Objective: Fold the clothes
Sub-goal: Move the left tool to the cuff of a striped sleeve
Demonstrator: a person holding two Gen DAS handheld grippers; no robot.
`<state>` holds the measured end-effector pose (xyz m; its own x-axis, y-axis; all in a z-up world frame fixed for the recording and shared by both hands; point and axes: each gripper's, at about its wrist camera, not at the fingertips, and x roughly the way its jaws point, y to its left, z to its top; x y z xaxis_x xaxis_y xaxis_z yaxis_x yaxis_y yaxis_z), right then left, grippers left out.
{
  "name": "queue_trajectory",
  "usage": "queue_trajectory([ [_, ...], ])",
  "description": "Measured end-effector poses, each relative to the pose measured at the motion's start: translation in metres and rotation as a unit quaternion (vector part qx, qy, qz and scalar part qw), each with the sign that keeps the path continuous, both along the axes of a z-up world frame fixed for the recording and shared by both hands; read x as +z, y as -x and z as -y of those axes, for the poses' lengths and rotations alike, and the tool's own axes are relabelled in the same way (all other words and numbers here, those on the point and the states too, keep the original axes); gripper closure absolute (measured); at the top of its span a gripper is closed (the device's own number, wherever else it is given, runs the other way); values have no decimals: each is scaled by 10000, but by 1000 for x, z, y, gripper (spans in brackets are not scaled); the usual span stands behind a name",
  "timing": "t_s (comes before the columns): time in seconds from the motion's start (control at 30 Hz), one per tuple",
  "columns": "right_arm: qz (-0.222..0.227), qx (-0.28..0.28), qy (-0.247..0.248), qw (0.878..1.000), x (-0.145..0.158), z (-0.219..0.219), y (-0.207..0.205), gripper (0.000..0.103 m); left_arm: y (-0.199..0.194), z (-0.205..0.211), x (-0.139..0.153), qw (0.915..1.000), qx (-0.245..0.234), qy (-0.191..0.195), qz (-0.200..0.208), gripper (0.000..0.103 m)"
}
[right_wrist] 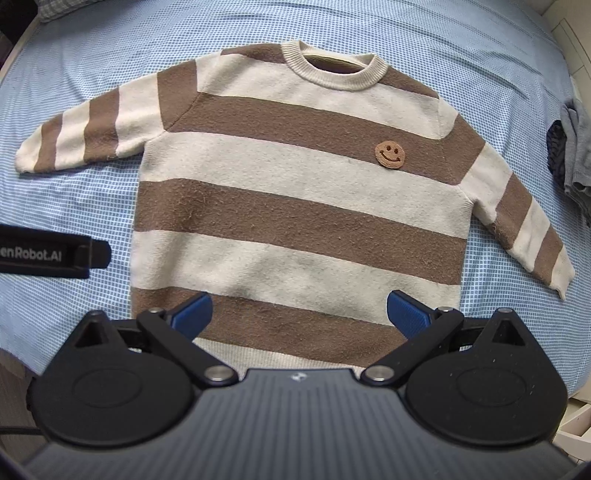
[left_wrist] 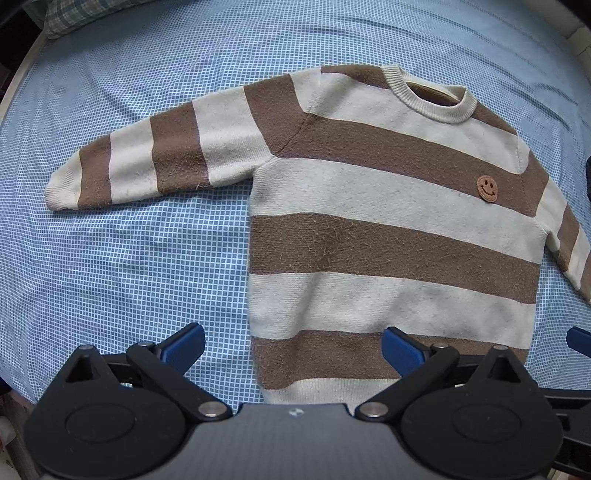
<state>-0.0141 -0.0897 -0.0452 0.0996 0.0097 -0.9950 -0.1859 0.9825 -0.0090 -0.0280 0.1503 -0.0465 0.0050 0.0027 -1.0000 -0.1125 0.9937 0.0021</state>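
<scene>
A cream and brown striped sweater (left_wrist: 388,206) with a smiley patch (left_wrist: 487,187) lies flat, face up, on the blue checked bed sheet (left_wrist: 140,258), both sleeves spread out. It also shows in the right wrist view (right_wrist: 295,206). My left gripper (left_wrist: 293,345) is open and empty, hovering over the sweater's lower left hem corner. My right gripper (right_wrist: 299,314) is open and empty, hovering over the middle of the hem. The left gripper's body (right_wrist: 55,254) shows at the left edge of the right wrist view.
A small pile of grey and dark clothes (right_wrist: 572,155) lies on the bed at the right. A plaid pillow (left_wrist: 77,16) sits at the far left corner. The bed's edge runs along the near side, under the grippers.
</scene>
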Motion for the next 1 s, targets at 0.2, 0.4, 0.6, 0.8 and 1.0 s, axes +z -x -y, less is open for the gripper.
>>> queue_trajectory([
  [0.2, -33, 294, 32, 9996, -20, -37, -16, 0, -17, -55, -26, 9992, 400, -14, 44, 0],
  [0.4, -118, 592, 111, 9981, -40, -74, -25, 0, -29, -104, -51, 9976, 670, -124, 80, 0],
  [0.6, -148, 821, 224, 9963, -54, -102, -27, 0, -40, -146, -71, 9953, 912, -247, 193, 0],
  [0.8, -325, 859, 338, 9952, -71, -124, -25, 0, -47, -179, -95, 9917, 1174, -115, 504, 0],
  [1.0, -417, 926, 291, 9944, -77, -143, -27, 0, -55, -220, -125, 9855, 1388, 428, 879, 0],
])
